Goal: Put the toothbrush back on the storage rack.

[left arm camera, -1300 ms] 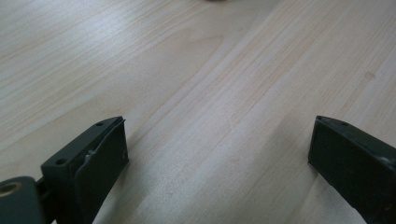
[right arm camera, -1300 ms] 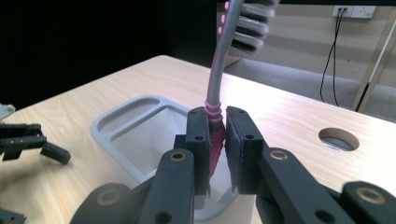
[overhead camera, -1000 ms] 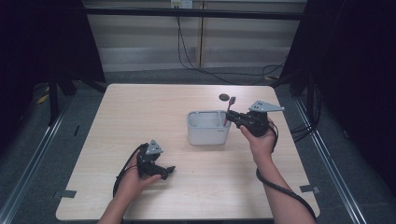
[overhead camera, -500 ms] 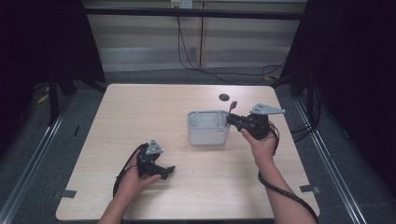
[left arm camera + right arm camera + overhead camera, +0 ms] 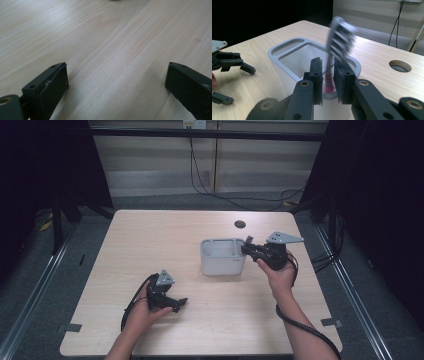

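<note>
Jaws of the right gripper (image 5: 328,62) stand narrow, one on each side of the pink-banded handle of a toothbrush (image 5: 338,37). A thin gap shows beside the handle on one side. The bristle head is blurred while the jaws are sharp, so I judge the brush is loose between the pads rather than clamped.

The brush stands nearly upright, with its lower end inside the larger compartment of the grey holder (image 5: 287,48), at the end nearest this gripper. The narrow slot at the holder's other end looks empty.

In the high view the right gripper (image 5: 247,247) sits at the right edge of the holder (image 5: 222,262), near the middle of the table (image 5: 150,245). A round hole (image 5: 240,224) in the tabletop lies just beyond, on the far side.

The left gripper (image 5: 180,304) rests low at the near left, well apart from the holder. Its jaws are spread wide over bare wood with nothing between them.

Placing the brush looks almost done. What seems left is letting it settle against the holder's wall and drawing the right gripper clear without tipping the brush or the holder.
</note>
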Demonstrator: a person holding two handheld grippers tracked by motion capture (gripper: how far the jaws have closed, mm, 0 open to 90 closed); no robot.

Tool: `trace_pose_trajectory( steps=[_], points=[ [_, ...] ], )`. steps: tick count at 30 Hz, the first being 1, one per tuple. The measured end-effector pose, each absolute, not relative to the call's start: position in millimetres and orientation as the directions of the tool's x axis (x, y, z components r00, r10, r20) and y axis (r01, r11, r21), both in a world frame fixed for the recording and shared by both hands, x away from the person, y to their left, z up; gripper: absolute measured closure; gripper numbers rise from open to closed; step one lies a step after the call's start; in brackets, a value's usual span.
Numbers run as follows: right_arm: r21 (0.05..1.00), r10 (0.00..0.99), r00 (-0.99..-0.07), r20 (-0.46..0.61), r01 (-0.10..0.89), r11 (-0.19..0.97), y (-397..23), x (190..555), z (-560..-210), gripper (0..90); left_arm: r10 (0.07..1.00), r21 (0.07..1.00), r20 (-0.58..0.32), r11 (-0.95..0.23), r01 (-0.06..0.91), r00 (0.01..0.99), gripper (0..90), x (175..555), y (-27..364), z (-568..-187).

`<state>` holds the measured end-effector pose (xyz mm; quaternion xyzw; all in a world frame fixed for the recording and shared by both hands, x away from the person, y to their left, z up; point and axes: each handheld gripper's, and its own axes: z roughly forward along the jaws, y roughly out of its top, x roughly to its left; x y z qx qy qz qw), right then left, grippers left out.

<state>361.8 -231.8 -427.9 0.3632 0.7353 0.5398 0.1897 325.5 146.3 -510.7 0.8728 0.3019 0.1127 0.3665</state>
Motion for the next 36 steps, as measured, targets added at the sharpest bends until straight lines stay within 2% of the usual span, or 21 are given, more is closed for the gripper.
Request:
trace_pose_trajectory(
  steps=[12, 24, 36],
  points=[
    [0.935, 0.739, -0.664, 0.112, 0.323, 0.149, -231.5, 360.5, -426.6, 72.8, 0.609, 0.707, -0.024, -0.55, 0.444, 0.793, 4.3, 325.5, 146.4, -510.7],
    [0.933, 0.755, -0.648, 0.1, 0.325, 0.155, -231.3, 359.0, -424.7, 56.4, 0.609, 0.708, -0.023, -0.55, 0.444, 0.792, 4.3, 325.6, 146.3, -510.7],
    [0.925, 0.754, -0.648, 0.111, 0.344, 0.159, -231.4, 358.2, -422.8, 46.4, 0.61, 0.706, -0.022, -0.552, 0.444, 0.792, 4.3, 325.5, 146.5, -510.5]
  ],
)
